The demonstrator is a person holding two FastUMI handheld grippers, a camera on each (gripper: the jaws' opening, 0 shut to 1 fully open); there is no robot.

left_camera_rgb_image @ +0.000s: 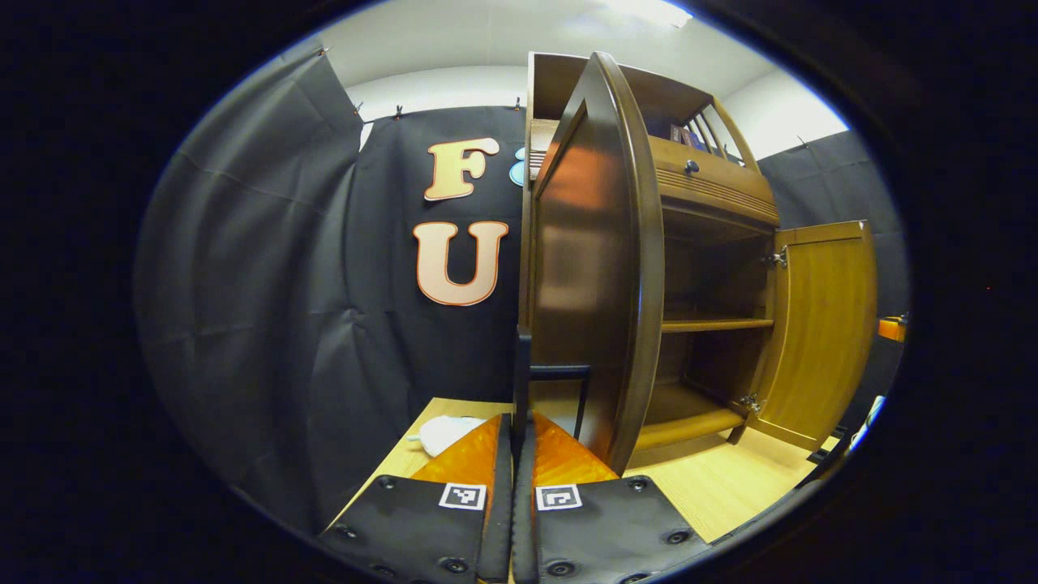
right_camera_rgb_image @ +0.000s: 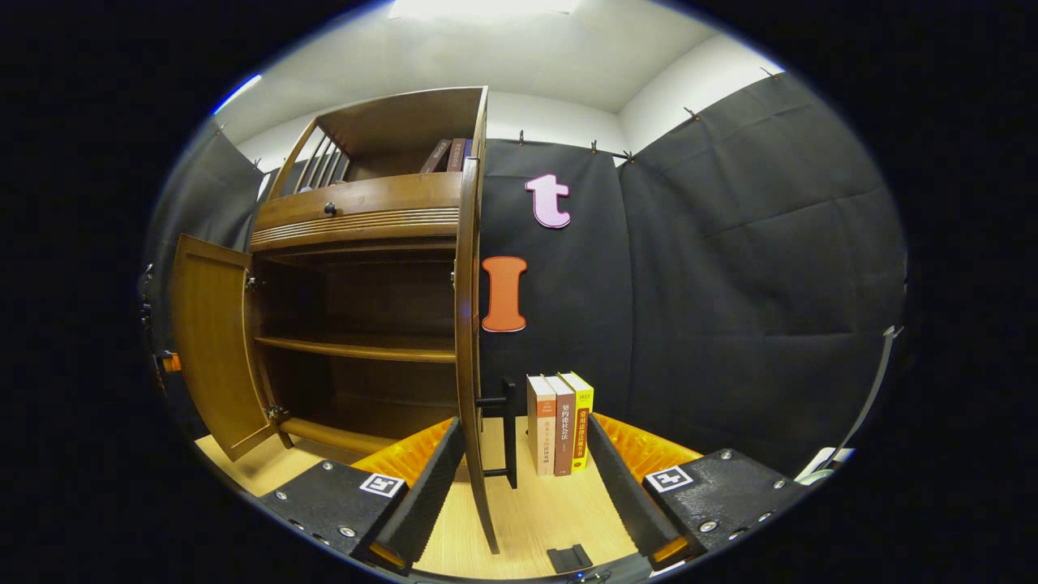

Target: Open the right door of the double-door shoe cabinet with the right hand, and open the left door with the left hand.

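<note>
shoe cabinet [right_camera_rgb_image: 357,243] – doors open (shelves bare) | left gripper [left_camera_rgb_image: 522,454] closed | right gripper [right_camera_rgb_image: 519,462] spread

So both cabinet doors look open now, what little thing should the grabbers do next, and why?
Probably open the left gripper and draw it back. Its fingers look pressed together at the black handle of the left door, which already stands swung wide. The right door is open too, edge-on between the spread fingers of the right gripper. Nothing seems left to pull.
</note>
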